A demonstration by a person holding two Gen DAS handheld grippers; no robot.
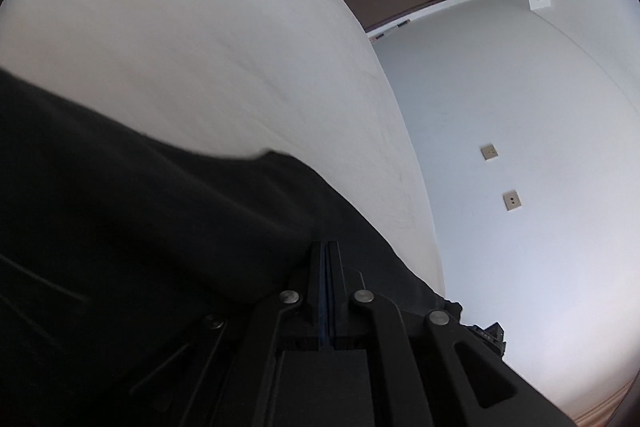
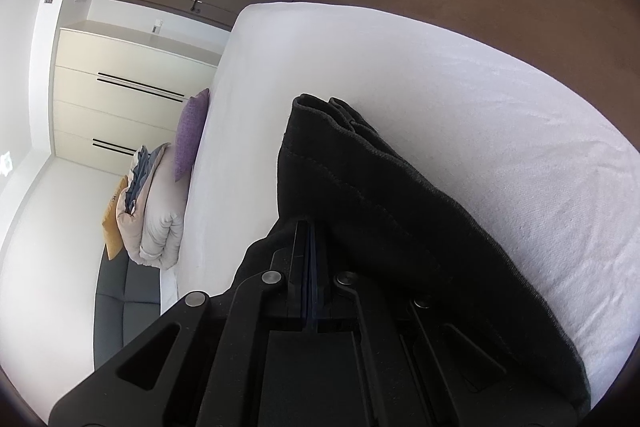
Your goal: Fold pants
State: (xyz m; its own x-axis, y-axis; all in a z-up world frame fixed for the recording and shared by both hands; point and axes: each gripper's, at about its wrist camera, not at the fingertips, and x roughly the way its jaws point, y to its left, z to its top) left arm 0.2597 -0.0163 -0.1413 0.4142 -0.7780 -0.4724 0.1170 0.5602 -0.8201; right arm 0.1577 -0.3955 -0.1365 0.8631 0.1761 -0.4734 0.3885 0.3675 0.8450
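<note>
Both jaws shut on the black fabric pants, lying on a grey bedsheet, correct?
Not quite: the bedsheet is white, not grey, as the right wrist view shows. Both the left gripper and right gripper do have jaws shut on the black fabric pants.

A white-sheeted bed (image 2: 460, 99) carries the scene, its cover (image 1: 200, 39) lightly creased and bare across most of its width. Black pants (image 2: 360, 187) lie directly on it, bunched, with a stitched hem (image 2: 316, 107) pointing toward the far edge. At the other end of the mattress, a purple cushion (image 2: 191, 131) and folded pale bedding (image 2: 156, 211) rest against the sheet.
</note>
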